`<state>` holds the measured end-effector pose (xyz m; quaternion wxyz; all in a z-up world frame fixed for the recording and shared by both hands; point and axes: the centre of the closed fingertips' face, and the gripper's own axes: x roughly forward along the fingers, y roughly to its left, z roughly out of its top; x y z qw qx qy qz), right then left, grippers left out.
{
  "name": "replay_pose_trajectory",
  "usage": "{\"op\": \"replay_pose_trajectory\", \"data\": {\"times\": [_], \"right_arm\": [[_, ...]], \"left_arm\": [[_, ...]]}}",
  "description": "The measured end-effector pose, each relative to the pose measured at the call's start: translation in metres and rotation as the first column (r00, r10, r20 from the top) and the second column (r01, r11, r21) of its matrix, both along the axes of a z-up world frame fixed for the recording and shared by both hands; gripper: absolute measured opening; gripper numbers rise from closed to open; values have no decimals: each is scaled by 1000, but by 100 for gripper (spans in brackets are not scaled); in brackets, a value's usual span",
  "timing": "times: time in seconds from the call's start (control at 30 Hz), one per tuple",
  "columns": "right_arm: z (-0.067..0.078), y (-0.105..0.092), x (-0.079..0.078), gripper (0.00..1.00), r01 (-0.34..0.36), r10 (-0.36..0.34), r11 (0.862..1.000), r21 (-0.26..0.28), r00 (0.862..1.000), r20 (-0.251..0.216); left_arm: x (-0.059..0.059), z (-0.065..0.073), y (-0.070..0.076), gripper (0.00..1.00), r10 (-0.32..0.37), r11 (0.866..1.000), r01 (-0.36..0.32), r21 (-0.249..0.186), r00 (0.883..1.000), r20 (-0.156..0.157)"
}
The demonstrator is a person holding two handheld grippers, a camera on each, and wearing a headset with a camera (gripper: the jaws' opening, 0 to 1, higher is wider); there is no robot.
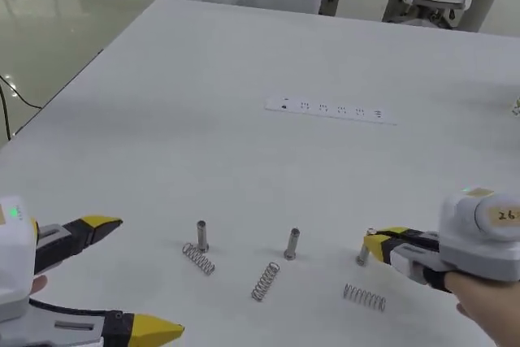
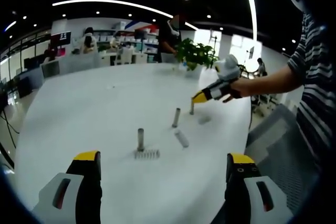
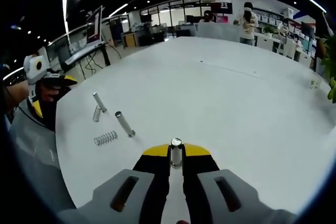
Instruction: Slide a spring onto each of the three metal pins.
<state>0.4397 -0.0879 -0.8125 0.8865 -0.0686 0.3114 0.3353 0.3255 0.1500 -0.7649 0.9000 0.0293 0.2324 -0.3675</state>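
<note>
R gripper (image 3: 176,153): clamped on the right pin (image 3: 176,143), small smooth steel cylinder standing on the table (image 3: 210,93).
L gripper (image 2: 163,157): wide open, nothing in it.
Spring (image 1: 364,297): thin wire coil, lying flat just beside that pin.
Risk: imo slick pin slips or tips if you twist; coil rolls away.

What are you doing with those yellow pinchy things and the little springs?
A person is working at a white table with a gripper in each hand. The right gripper is pinching the right pin, which stands upright. The left gripper hangs open above the table. The left pin and middle pin stand free. The left spring, middle spring and right spring all lie flat on the table, none on a pin yet.
</note>
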Motion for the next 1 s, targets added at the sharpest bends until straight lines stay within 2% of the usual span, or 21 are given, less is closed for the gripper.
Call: {"op": "replay_pose_trajectory", "data": {"times": [0.23, 0.73, 1.0], "right_arm": [[-1, -2, -6, 5, 1, -1, 1000, -18, 1000, 12], [-3, -4, -9, 6, 14, -14, 1000, -11, 1000, -2], [1, -3, -7, 13, 34, -34, 999, 24, 999, -12]], "left_arm": [[1, 2, 0, 97, 7, 1000, -7, -8, 1000, 6], [-1, 0, 1, 96, 11, 1000, -11, -10, 1000, 4], [-2, 1, 1, 97, 14, 1000, -14, -14, 1000, 5]]}}
